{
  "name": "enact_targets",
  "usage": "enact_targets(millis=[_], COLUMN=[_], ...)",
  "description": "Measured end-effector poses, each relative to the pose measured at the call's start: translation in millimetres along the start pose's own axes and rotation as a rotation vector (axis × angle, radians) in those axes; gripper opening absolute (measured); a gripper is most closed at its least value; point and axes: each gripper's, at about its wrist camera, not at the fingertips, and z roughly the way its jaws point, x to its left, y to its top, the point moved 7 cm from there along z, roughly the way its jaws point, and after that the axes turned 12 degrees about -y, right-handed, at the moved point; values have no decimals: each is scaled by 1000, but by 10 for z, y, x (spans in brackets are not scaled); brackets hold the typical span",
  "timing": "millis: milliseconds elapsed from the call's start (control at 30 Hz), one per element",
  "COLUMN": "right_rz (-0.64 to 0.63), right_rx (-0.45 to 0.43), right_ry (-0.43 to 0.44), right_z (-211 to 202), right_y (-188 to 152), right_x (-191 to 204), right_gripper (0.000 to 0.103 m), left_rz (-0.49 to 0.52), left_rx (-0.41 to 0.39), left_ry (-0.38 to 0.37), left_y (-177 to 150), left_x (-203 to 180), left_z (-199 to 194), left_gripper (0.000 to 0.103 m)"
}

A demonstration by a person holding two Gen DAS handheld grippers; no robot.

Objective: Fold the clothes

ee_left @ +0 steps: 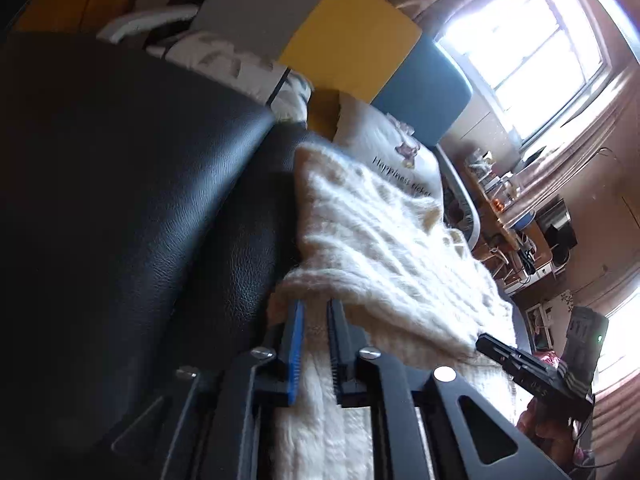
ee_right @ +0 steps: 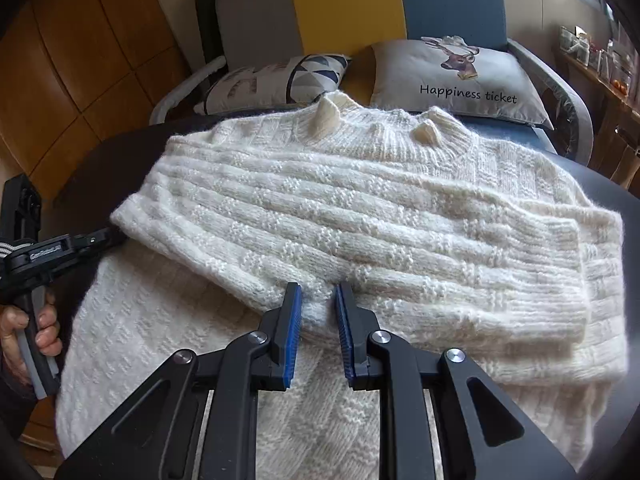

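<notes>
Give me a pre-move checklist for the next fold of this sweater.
1. Left gripper gripping the sweater: ok, knit pinched between its pads.
2. Right gripper gripping knit: cannot tell; jaws nearly shut, fabric bunched between them.
3. Sleeves folded across the body: ok.
4. Collar lying flat: not ok, bunched.
5. Sweater clear of the Happiness ticket cushion: cannot tell.
</notes>
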Motion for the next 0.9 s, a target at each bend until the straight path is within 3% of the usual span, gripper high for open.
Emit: enact_targets(millis=[200,300,333,433,467,533,733,833,900], right_rz=[-8,18,28,102,127,144,180,179,136], right_rx=[-60,8,37,4,0,4,-59,-60,-23], right_ry=[-38,-98,-119,-80,-69,-54,-64,-49,-134], right_z=[-266,-57,33,91,91,42,-284,-243,-62], right_y=[106,-37,-100,-181,-186,-156,108,228,254], right_x=[-94,-319,-406,-574,-612,-640,-872,-909,-950], right_gripper=[20,20,20,17,17,17,20,20,20], left_rz=[114,162,166,180,184,199,269,340,368], left_rx=[-22,-10,30,146,103,111,28,37,81], left_ry=[-13,-11,22,116,90,86,17,56,107], left_y=[80,145,100,-29,-17,-5,242,341,349], left_x=[-315,-450,-382,-185,-179,-222,-579,-717,-714], left_z=[-50,101,208,508,479,432,259,416,590], left_gripper=[16,16,18,17,17,17,18,19,19])
